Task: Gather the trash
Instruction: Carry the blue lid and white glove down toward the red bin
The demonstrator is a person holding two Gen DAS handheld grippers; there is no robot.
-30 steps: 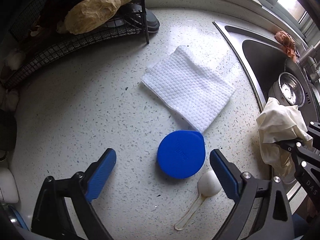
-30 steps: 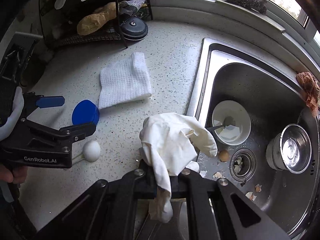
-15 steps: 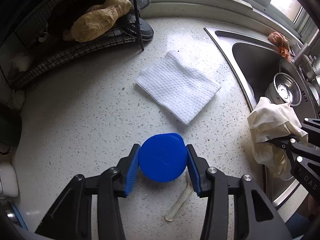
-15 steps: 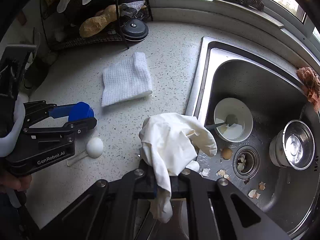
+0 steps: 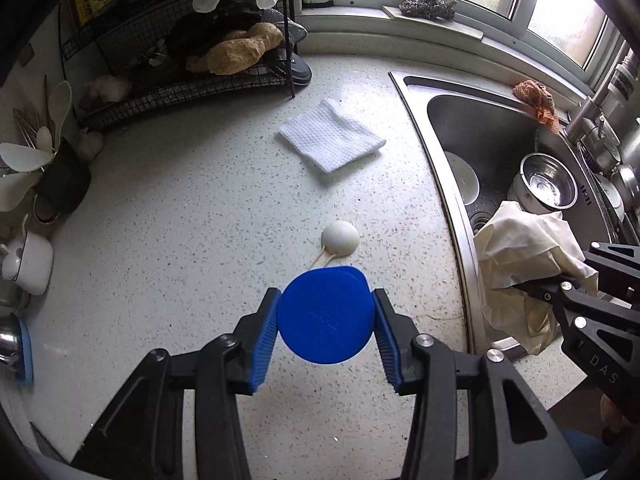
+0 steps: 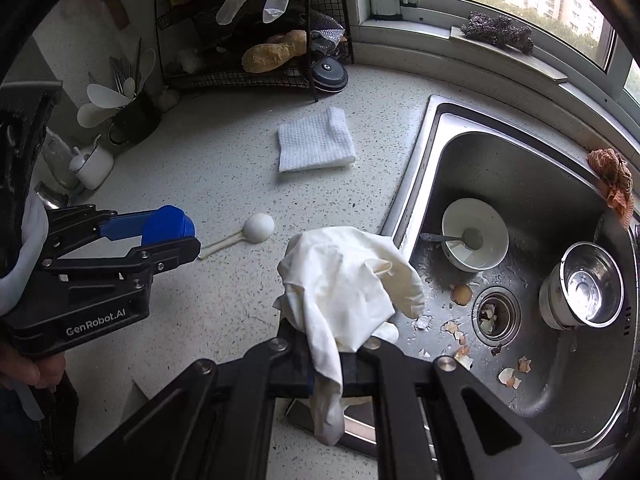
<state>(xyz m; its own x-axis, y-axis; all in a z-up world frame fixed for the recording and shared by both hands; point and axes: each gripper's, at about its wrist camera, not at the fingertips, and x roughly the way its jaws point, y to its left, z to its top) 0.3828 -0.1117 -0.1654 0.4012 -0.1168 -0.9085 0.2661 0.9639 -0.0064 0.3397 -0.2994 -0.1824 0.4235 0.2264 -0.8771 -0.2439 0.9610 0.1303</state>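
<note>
My left gripper (image 5: 326, 318) is shut on a round blue plastic lid (image 5: 326, 316), held clear above the speckled counter (image 5: 180, 240); the same lid (image 6: 168, 226) shows side-on in the right wrist view. My right gripper (image 6: 326, 354) is shut on a crumpled cream glove (image 6: 344, 284), which hangs over the counter's front edge beside the sink (image 6: 436, 128); that glove (image 5: 528, 248) also shows at the right of the left wrist view. A white plastic spoon (image 5: 339, 238) lies on the counter just beyond the lid. A folded white paper towel (image 5: 332, 140) lies farther back.
The sink (image 5: 416, 100) holds a white bowl (image 6: 474, 234), a steel bowl (image 6: 590, 284) and several eggshell bits (image 6: 460, 294). A black wire rack (image 5: 192, 80) stands at the back left, with a utensil cup (image 5: 60, 184) and a small white pot (image 5: 28, 260) along the left.
My left gripper closed on the blue lid and lifted it off the counter, pulling back so the spoon now lies beyond it. My right gripper also rose and drew back with the glove.
</note>
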